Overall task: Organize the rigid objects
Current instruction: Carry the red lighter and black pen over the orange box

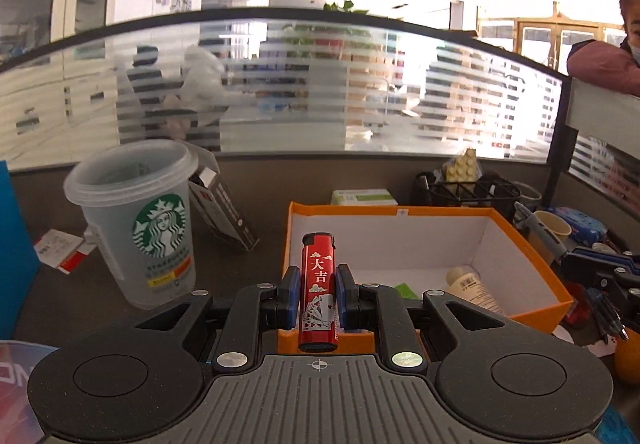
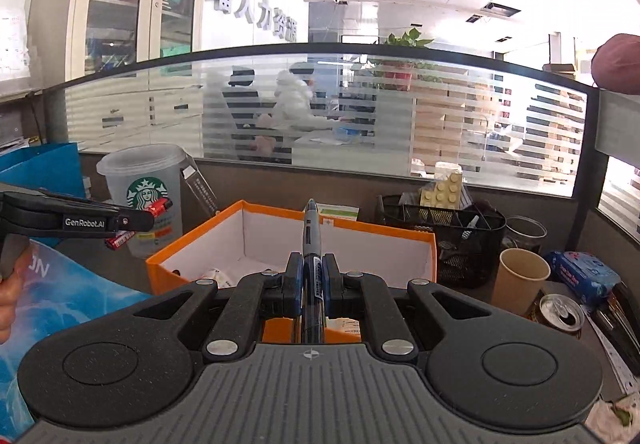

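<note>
My left gripper [image 1: 318, 294] is shut on a red lighter [image 1: 318, 284] with white characters and playing cards printed on it, held upright over the near-left edge of an orange box [image 1: 520, 236] with a white inside. My right gripper [image 2: 310, 284] is shut on a blue and grey pen [image 2: 310, 232], which points forward over the same orange box [image 2: 192, 240]. The left gripper [image 2: 132, 222] with the lighter [image 2: 160, 205] also shows at the left of the right wrist view. A small white bottle [image 1: 470, 286] lies inside the box.
A translucent Starbucks cup [image 1: 136, 219] stands left of the box, with a dark carton [image 1: 224, 207] leaning behind it. A black mesh organizer [image 2: 448, 232] with a yellow brick, a paper cup [image 2: 522, 280], a drink can [image 2: 560, 312] and a blue pack [image 2: 584, 276] are to the right. A glass partition runs along the back.
</note>
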